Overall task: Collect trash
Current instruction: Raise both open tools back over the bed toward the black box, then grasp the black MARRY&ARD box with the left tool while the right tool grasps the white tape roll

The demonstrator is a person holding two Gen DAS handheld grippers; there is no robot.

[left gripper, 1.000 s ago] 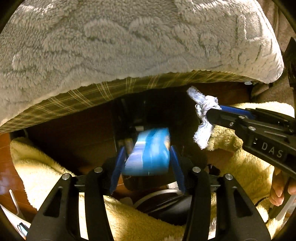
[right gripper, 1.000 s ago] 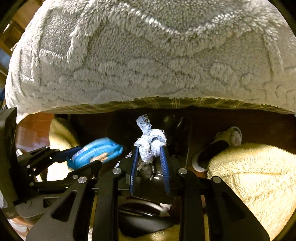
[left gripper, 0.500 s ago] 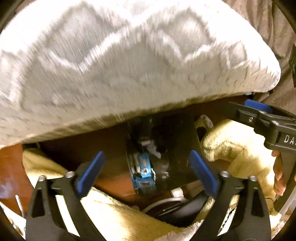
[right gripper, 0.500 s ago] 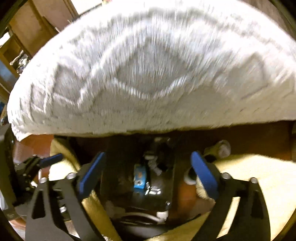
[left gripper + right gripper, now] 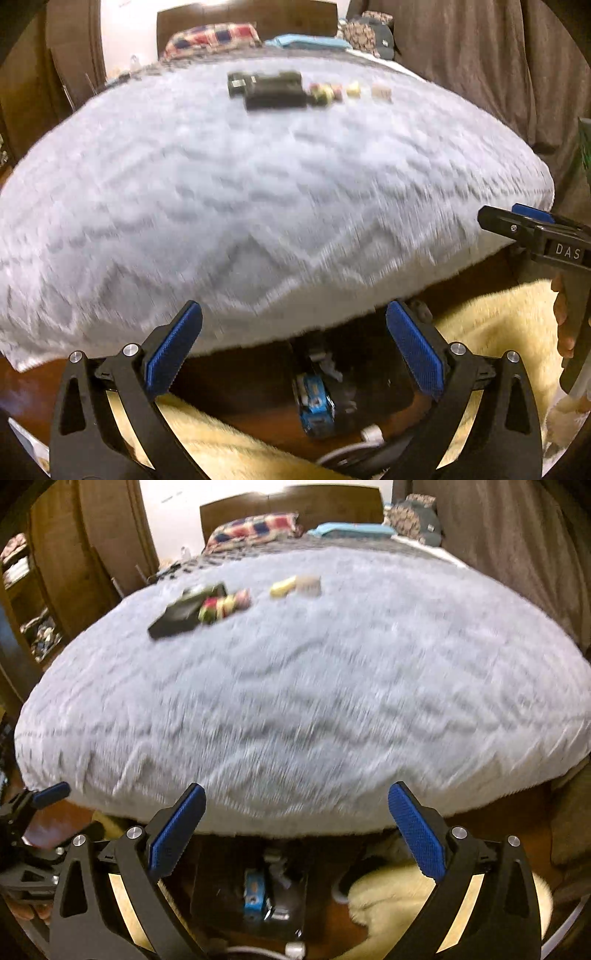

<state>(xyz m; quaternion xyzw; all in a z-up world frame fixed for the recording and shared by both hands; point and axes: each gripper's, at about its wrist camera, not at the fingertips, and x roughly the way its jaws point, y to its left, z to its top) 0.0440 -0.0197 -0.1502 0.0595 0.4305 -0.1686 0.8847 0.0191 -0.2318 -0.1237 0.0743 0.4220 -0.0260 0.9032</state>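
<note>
My left gripper (image 5: pixel 293 310) stands open and empty above the bed's edge. Below it a blue wrapper (image 5: pixel 316 402) and a crumpled white tissue (image 5: pixel 327 363) lie in a dark bin (image 5: pixel 373 373) on the floor. In the right wrist view my right gripper (image 5: pixel 295 788) is likewise open with nothing between its pads, and the same blue wrapper (image 5: pixel 254 890) and tissue (image 5: pixel 277 867) rest in the bin (image 5: pixel 291 912) underneath. Far off on the bed lie small colourful scraps (image 5: pixel 223 605), a yellow piece (image 5: pixel 282 585) and black flat items (image 5: pixel 181 616).
A fluffy grey blanket (image 5: pixel 258 203) covers the bed and fills most of both views. Cream fleece (image 5: pixel 491 332) lies on the wooden floor around the bin. A white cable (image 5: pixel 369 432) runs by the bin. Pillows (image 5: pixel 255 530), brown curtains (image 5: pixel 480 74) and shelves (image 5: pixel 33 602) ring the bed.
Both grippers opened and let go: the blue wrapper and the white tissue dropped into the dark bin. Both hands then rose, bringing the top of the bed into view.
</note>
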